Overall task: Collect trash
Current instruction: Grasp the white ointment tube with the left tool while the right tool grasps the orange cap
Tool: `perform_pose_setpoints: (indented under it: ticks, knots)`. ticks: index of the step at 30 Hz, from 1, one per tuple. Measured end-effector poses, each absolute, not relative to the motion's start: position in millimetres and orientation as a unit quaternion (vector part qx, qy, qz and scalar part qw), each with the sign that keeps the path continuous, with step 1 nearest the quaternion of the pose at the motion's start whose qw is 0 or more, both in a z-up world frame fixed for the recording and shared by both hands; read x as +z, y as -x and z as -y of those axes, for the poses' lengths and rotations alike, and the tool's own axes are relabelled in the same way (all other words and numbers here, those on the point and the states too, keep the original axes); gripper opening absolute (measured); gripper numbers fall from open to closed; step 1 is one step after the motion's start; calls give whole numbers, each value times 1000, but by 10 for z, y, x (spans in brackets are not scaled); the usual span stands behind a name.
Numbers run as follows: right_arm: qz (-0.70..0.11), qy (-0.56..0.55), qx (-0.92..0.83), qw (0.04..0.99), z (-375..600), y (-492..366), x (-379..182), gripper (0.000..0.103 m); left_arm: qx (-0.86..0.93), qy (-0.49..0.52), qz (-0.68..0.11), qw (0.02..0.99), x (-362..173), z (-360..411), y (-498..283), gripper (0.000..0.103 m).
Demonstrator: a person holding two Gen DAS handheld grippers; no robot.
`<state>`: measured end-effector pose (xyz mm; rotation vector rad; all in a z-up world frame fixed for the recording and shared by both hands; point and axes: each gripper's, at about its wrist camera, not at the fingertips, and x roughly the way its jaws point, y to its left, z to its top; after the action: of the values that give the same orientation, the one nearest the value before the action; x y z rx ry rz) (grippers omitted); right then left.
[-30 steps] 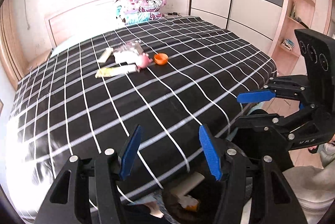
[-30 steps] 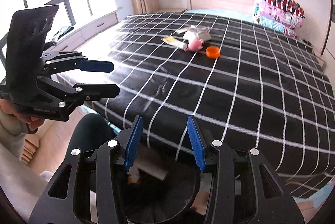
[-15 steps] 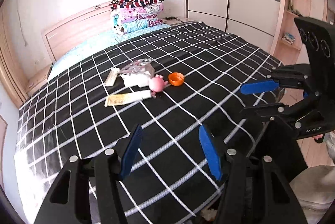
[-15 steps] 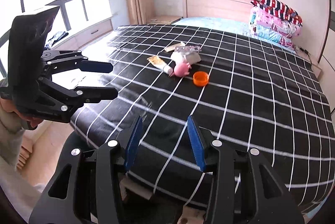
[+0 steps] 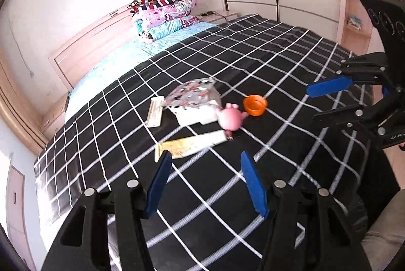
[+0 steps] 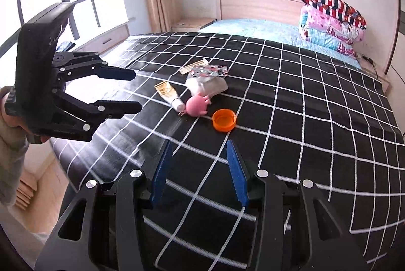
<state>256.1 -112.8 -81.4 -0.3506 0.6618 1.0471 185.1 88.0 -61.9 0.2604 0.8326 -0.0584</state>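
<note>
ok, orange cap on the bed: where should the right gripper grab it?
Pinch the orange cap across its rim wall, descending from above with the right gripper. It lies open side up, low and round, apart from the pink toy, so both sides are free.

My right gripper [image 6: 200, 164] hangs open just short of the orange cap [image 6: 224, 120]; beyond the cap lie a pink toy [image 6: 196, 105] and a tube [image 6: 170, 94].

Orange cap [image 6: 224, 120] upturned; tube [image 6: 169, 94], wrappers [image 6: 209, 71] clustered beside.
</note>
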Motion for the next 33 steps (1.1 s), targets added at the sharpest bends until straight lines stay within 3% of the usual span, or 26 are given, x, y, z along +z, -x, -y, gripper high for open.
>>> perform_pose_setpoints:
  ticks: [24, 29, 33]
  knots:
    - [-346, 161, 473, 794, 767, -3013, -1077, 44, -102, -176, -432, 879, -986, -1035, -2543, 54]
    - [-349, 161, 469, 795, 745, -3023, -1068, 44, -142, -149, -441, 874, -981, -1048, -2603, 30]
    - [-342, 178, 451, 805, 724, -2980, -1074, 30, -148, -161, -444, 869, -984, -973, -2585, 20]
